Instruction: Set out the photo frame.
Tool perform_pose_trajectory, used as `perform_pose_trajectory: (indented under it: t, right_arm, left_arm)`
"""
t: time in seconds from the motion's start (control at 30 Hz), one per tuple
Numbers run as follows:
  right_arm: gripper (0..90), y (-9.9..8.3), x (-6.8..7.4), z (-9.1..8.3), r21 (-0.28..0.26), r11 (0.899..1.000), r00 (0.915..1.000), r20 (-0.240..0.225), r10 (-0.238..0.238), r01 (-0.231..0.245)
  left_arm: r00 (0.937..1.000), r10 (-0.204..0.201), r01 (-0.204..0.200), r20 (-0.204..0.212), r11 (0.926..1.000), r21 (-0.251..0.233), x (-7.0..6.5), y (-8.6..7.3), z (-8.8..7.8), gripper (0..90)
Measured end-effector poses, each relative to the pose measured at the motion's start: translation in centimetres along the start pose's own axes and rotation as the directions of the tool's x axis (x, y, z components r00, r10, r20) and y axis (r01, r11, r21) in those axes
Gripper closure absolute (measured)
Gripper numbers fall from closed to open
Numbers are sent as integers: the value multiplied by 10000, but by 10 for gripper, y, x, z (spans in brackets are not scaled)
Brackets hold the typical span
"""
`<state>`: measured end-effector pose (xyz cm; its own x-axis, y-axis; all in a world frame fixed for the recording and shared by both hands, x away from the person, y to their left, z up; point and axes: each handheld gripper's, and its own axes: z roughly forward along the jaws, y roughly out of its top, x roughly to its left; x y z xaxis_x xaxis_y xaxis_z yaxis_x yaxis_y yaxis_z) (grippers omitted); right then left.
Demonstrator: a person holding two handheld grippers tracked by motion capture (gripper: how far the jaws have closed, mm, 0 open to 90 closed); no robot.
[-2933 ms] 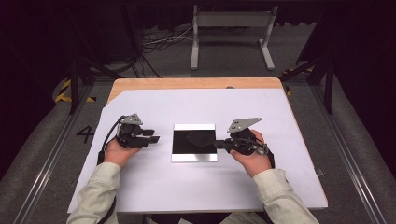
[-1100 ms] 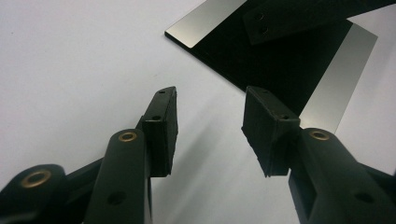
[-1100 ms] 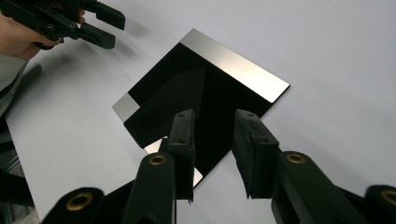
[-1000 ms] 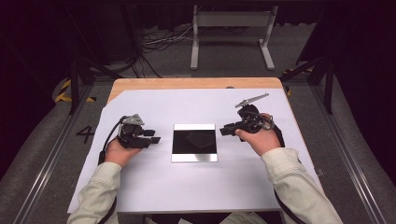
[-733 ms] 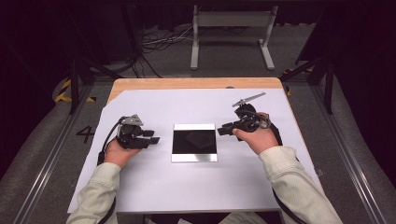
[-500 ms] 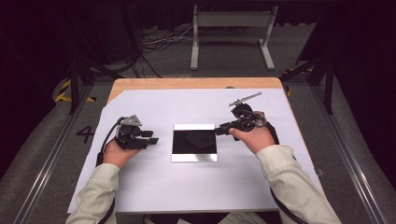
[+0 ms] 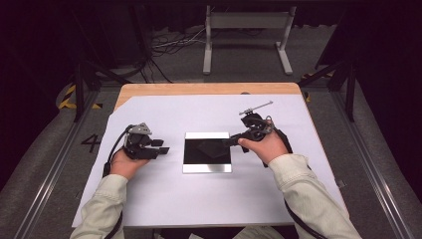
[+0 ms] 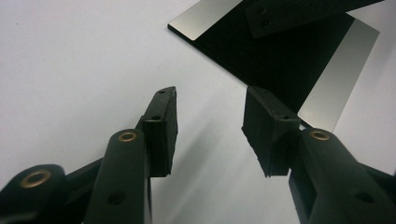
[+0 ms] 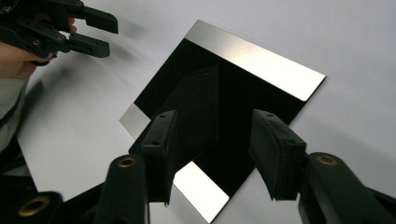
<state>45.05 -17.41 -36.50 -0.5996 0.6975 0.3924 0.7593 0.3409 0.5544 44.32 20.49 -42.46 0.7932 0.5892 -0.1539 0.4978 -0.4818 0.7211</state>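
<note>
Right gripper point(image 7: 233, 142) — jaws spread wide, and they have just been opening; nothing is pinched between them. In the right gripper view the two black pads point(image 9: 161, 144) hang over the near corner of the mirror plate point(image 7: 207, 152), apart from its surface, and their dark reflection shows in the glossy middle of the plate. In the high view this gripper's tips sit at the plate's right edge, toward its far corner.

Left gripper point(image 7: 160, 149) — jaws also wide, empty, resting low on the paper just left of the plate, not touching it. In the left gripper view its pads point(image 8: 161, 126) frame bare white paper, with one corner of the plate point(image 8: 299, 60) beyond the right pad.

Mirror plate: a square, flat on the white sheet point(image 7: 149, 199), about midway between the two grippers. Its centre reads black; bright silvery bands run along its near and far edges.

Writing: no label or brand readable on the plate or on either gripper. A painted "4" point(image 7: 91, 143) is on the grey floor well left of the plate, beyond the table edge.

Containers: none near the plate.

The wooden tabletop point(image 7: 199, 88) shows as a strip beyond the sheet, on the far side of the plate.
</note>
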Motion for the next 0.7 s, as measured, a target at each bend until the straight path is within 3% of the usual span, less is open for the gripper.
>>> perform_pose_trajectory:
  t: [0.27,0.57,0.7]
  right_arm:
    - [503,-1,-1,6,102,9995,9996,-51,288,-287]
    - [469,-3,-2,15,420,9918,9916,-426,1225,-1207]
    - [464,-4,-2,17,466,9893,9889,-486,1401,-1379]
  left_arm:
    - [10000,5,-5,-12,10000,15,-1,0,1,553]
    - [10000,5,-5,-5,10000,34,-1,0,1,552]
    - [10000,10,-10,-9,10000,25,-1,0,2,552]
